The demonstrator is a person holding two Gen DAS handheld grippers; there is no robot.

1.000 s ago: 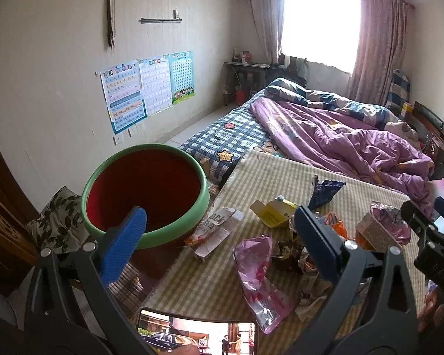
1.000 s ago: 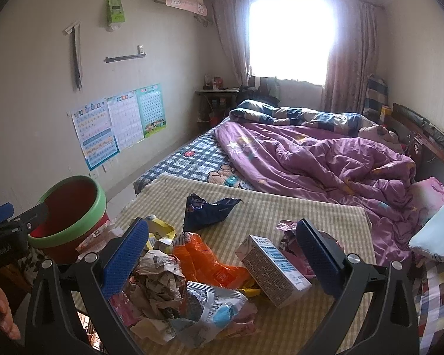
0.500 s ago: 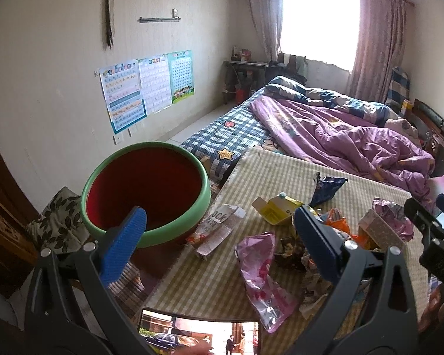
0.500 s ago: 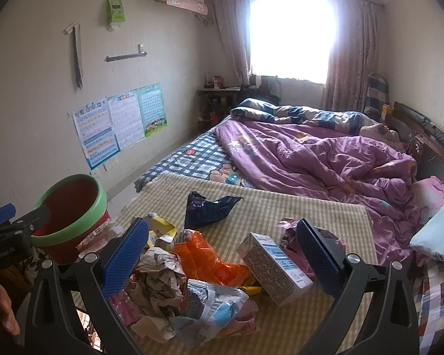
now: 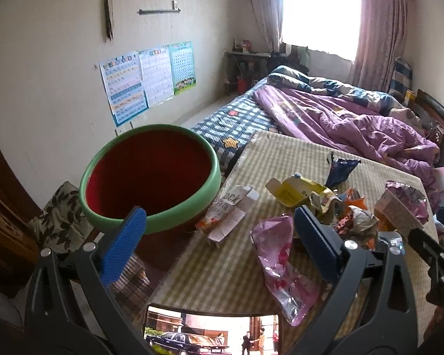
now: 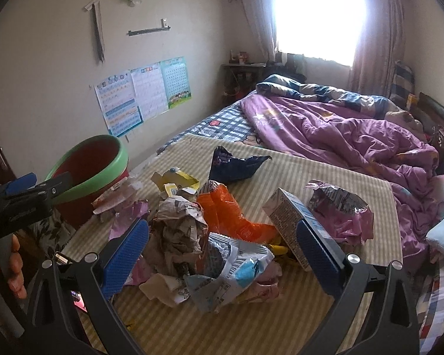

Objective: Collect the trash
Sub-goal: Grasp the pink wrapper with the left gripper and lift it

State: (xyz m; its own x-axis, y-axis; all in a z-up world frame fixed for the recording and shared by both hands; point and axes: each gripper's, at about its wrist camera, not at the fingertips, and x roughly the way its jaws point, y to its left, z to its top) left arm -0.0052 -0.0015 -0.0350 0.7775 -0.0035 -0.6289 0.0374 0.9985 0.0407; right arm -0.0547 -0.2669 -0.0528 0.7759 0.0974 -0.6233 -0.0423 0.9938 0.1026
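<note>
Bedroom mat (image 6: pixel 325 177) strewn with wrappers (image 6: pixel 231 269).

Partly legible: the letters "ock" in dark print on a flattened white carton (image 5: pixel 232 210) lying just beside the green-rimmed basin (image 5: pixel 151 177). Dense fine print and a barcode-like panel on the side of a small box (image 6: pixel 293 222) in the right wrist view, too small to read. Printed charts on three wall posters (image 5: pixel 148 78), rows of characters blurred past reading. Black stripes resembling a barcode on a crumpled silver-and-blue wrapper (image 6: pixel 233 269), no digits readable. Yellow carton (image 5: pixel 293 190) with faint lines of print, illegible.
</note>
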